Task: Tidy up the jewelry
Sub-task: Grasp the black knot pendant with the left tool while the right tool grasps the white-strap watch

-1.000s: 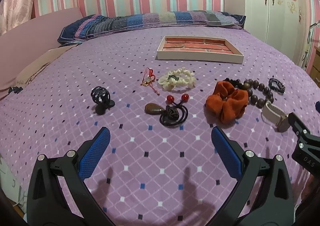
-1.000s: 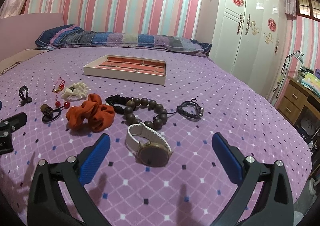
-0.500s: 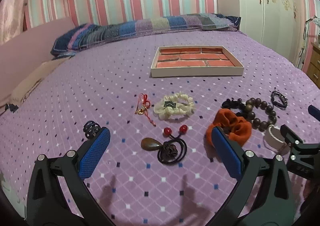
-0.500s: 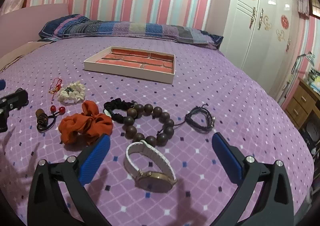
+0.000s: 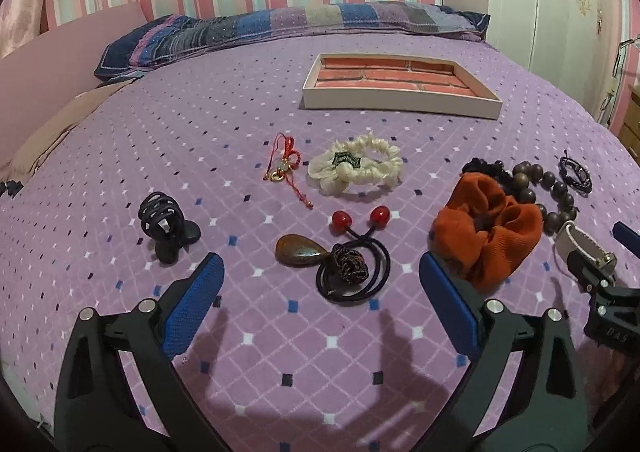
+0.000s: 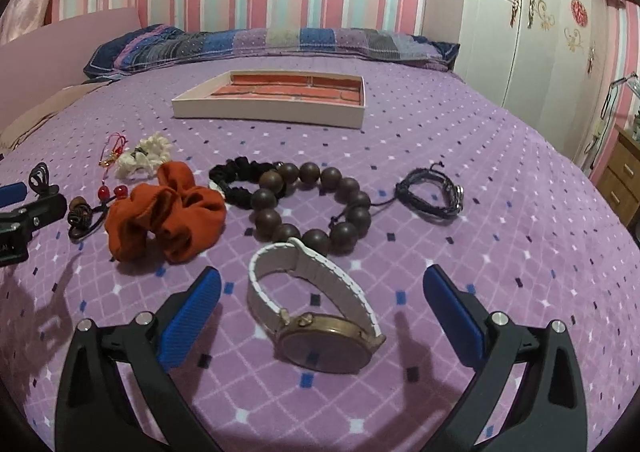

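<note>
Item: loose jewelry and hair pieces laid out singly across a purple diamond-print bedspread [image 5: 120, 155], apparently spread apart so each can be picked without snagging a neighbour. Destination, by judgement: the shallow white tray [image 5: 400, 106] with a brick-pattern floor, lying flat and empty toward the pillows, well apart from every piece. Left group: black claw clip [image 5: 166, 226]; red cord charm [image 5: 285, 167]; cream scrunchie [image 5: 356, 167] just beside it; black hair tie [image 5: 352, 268] with two red beads, touching a brown teardrop pendant [image 5: 298, 250]. Right group: orange scrunchie [image 6: 164, 211]; black braided band [image 6: 240, 179] overlapping the wooden bead bracelet [image 6: 312, 207]; dark cord bracelet [image 6: 430, 193] a little apart; white-strapped watch [image 6: 316, 312] on its side, face toward the camera. Left gripper [image 5: 320, 284]: jaws spread wide, holding nothing, low over the hair tie and pendant, which lie between the blue pads. Right gripper [image 6: 322, 292]: jaws likewise spread and empty, straddling the watch, strap loop standing up between the pads. Condition: nothing yet in the tray; both tools look lined up for a first pickup, the watch being the likelier grasp by its raised strap.
</note>
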{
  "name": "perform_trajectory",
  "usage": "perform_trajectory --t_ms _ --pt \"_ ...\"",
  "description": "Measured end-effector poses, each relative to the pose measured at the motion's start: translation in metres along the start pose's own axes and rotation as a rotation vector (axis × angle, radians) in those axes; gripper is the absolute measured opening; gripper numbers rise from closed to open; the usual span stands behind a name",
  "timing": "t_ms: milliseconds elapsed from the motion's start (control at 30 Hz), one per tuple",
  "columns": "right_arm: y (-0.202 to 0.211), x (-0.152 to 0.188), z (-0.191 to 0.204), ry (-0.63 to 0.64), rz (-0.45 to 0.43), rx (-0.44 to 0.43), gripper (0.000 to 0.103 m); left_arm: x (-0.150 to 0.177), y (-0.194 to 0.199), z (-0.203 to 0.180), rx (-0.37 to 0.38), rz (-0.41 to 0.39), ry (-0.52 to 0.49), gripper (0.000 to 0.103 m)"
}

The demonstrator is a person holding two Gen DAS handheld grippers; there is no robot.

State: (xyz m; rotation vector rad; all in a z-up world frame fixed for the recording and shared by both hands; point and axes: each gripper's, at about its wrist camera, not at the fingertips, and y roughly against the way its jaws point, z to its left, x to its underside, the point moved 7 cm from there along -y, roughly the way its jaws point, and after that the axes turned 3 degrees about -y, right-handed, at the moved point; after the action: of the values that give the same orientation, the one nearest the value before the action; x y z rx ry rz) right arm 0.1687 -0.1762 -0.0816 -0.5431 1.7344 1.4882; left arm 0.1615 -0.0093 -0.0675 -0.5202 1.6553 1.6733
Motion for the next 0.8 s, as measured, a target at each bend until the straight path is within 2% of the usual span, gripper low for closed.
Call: perform_trajectory --t_ms 33,100,300,367,467,733,800 --pt "-0.002 0.001 -0.001 -0.003 0.006 0.001 0.096 0.001 -0.001 0.001 0.005 0.006 0.004 0.089" --pt "-0.005 0.002 -0.001 -0.005 0.02 0.0 0.082 0.002 -0.008 0.003 0.016 0.026 0.018 0.08" --pt "-0.011 0.004 0.002 0.003 0.03 -0.012 0.078 0.006 -0.025 0.003 0.028 0.069 0.018 0.07" --pt "-0.012 0.005 0.003 0.004 0.034 -0.021 0.076 0.007 -0.031 0.0 0.033 0.084 0.008 0.059" --pt "-0.014 0.006 0.006 0.015 0.041 -0.032 0.07 0.01 -0.039 -0.003 0.063 0.108 0.014 0.049" --pt "-0.016 0.008 0.011 0.024 0.05 -0.051 0.061 0.009 -0.046 -0.006 0.059 0.116 0.01 0.048" --pt "-0.016 0.009 0.012 0.025 0.049 -0.051 0.06 0.008 -0.047 -0.008 0.062 0.116 0.008 0.045"
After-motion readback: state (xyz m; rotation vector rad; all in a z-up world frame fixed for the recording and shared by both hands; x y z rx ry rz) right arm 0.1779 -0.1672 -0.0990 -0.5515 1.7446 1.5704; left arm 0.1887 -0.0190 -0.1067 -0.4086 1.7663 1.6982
